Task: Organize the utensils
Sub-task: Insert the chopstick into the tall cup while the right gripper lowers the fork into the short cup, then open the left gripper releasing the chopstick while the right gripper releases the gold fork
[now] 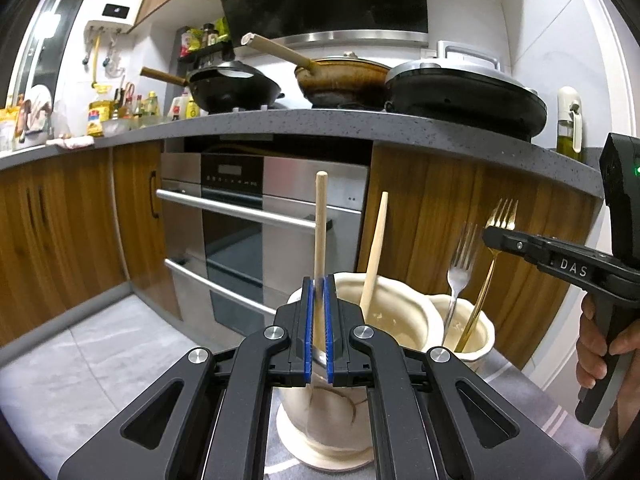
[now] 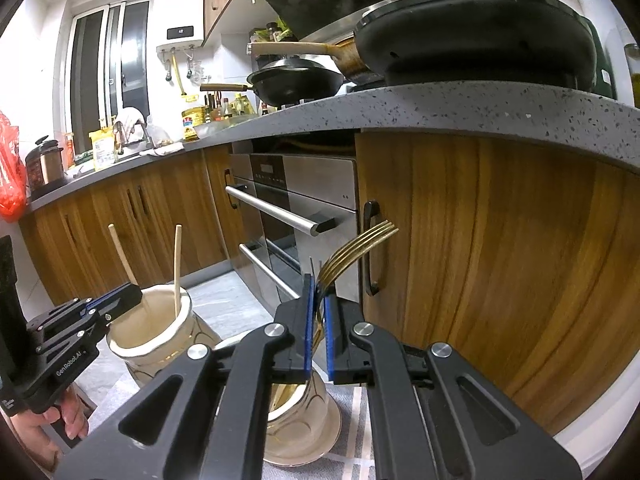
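Utensils are being sorted into two cream ceramic holders, and each gripper is clamped on one piece. The left gripper [image 1: 319, 320] has its blue pads closed on a wooden chopstick [image 1: 320, 216], held upright above the larger holder [image 1: 400, 320]. A second chopstick [image 1: 374, 252] already leans inside that holder, at about one o'clock from the pads. The right gripper [image 2: 319, 320] is closed on the neck of a gold fork [image 2: 356, 250], tines up and curving toward one o'clock, its handle reaching down into the smaller holder [image 2: 316, 412]. In the left wrist view a silver fork [image 1: 460, 264] stands in that same holder beside the gold one.

The step in hand looks like placement: chopsticks to the larger holder, forks to the smaller. Next, each piece probably needs lowering until its end rests inside, then the pads released and the gripper drawn straight up so the neighbouring utensil is not knocked over.
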A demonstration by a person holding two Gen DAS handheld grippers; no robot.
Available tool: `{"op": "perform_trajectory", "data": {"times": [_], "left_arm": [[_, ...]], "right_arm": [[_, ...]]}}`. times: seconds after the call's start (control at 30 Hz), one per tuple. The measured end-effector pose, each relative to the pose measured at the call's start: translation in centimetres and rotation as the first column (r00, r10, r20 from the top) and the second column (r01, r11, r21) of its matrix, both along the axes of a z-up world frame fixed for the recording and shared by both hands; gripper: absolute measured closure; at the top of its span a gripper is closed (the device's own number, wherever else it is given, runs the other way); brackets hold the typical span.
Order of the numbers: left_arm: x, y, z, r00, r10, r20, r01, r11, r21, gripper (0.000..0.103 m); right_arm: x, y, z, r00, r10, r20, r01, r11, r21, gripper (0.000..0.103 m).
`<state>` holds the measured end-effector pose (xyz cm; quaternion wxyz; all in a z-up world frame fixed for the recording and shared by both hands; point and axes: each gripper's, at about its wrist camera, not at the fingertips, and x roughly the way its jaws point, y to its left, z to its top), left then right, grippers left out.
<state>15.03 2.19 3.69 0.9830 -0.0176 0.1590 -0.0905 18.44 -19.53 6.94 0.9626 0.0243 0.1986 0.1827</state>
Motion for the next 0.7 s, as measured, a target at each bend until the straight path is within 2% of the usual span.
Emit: {"op": "perform_trajectory", "data": {"times": [0.2, 0.27, 0.4, 0.47, 0.57, 0.6, 0.67, 0.7], "left_arm": [[-0.6, 0.3, 0.6, 1.000, 0.008, 0.007, -0.008, 1.000, -0.003, 0.094], [-0.9, 0.5, 0.8, 1.000, 0.012, 0.009, -0.012, 1.000, -0.007, 0.091], [-1.3, 1.0, 1.2, 1.000, 0.027, 0.016, -0.026, 1.000, -0.015, 0.080], [-1.6, 1.4, 1.4, 0.999, 0.032, 0.015, -0.031, 0.999, -0.023, 0.078], [-2.0, 1.7, 1.7, 0.999, 0.039, 0.012, -0.038, 0.999, -0.029, 0.073], [-2.2, 1.8, 1.8, 0.999, 0.042, 0.012, -0.042, 0.999, -0.028, 0.067], [-2.7, 1.9, 2.1, 0.999, 0.044, 0.010, -0.043, 0.999, -0.029, 0.059], [-2.9, 2.0, 2.2, 0.999, 0.045, 0.009, -0.045, 0.999, -0.028, 0.055]], "right_arm": [[0.3, -0.1, -0.1, 1.000, -0.002, -0.005, 0.002, 1.000, 0.004, 0.099], [0.2, -0.2, 0.0, 1.000, -0.010, 0.000, 0.010, 1.000, 0.003, 0.087], [0.0, -0.5, 0.1, 1.000, -0.014, 0.000, 0.014, 1.000, 0.010, 0.080], [-0.2, -0.7, 0.1, 1.000, -0.016, -0.001, 0.016, 1.000, 0.014, 0.069], [-0.7, -1.0, 0.3, 1.000, -0.019, 0.003, 0.019, 1.000, 0.021, 0.062], [-1.1, -1.2, 0.4, 1.000, -0.020, 0.006, 0.020, 0.999, 0.025, 0.058], [-1.8, -1.7, 0.6, 1.000, -0.021, 0.010, 0.021, 0.999, 0.036, 0.042], [-2.3, -2.0, 0.6, 1.000, -0.023, 0.011, 0.022, 0.999, 0.039, 0.039]]}}
